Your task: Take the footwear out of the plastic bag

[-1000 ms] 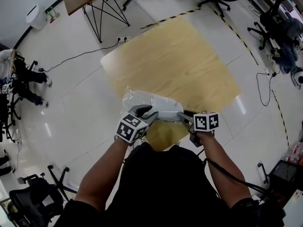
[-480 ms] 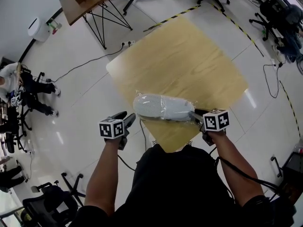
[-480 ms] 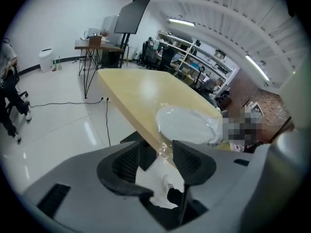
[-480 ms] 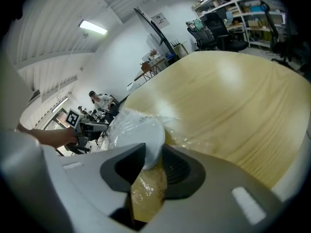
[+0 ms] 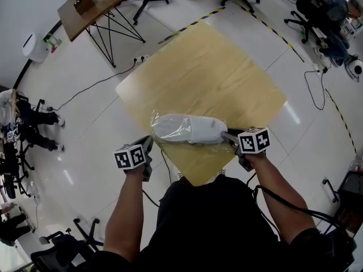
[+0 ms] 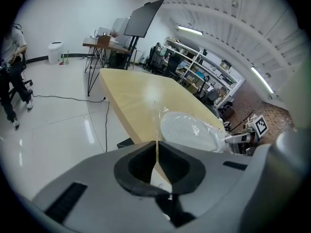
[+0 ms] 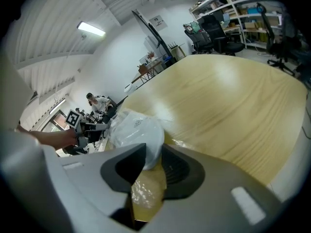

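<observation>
Now bagged shoe [image 5: 187, 129] over wooden table [image 5: 227, 72], glossy white floor [image 5: 85, 129].

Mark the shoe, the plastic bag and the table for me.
shoe [image 5: 190, 128]: head view, middle of its white body.
plastic bag [image 5: 153, 119]: head view, loose film at its left end.
table [image 5: 215, 72]: head view, bare wooden top.
</observation>
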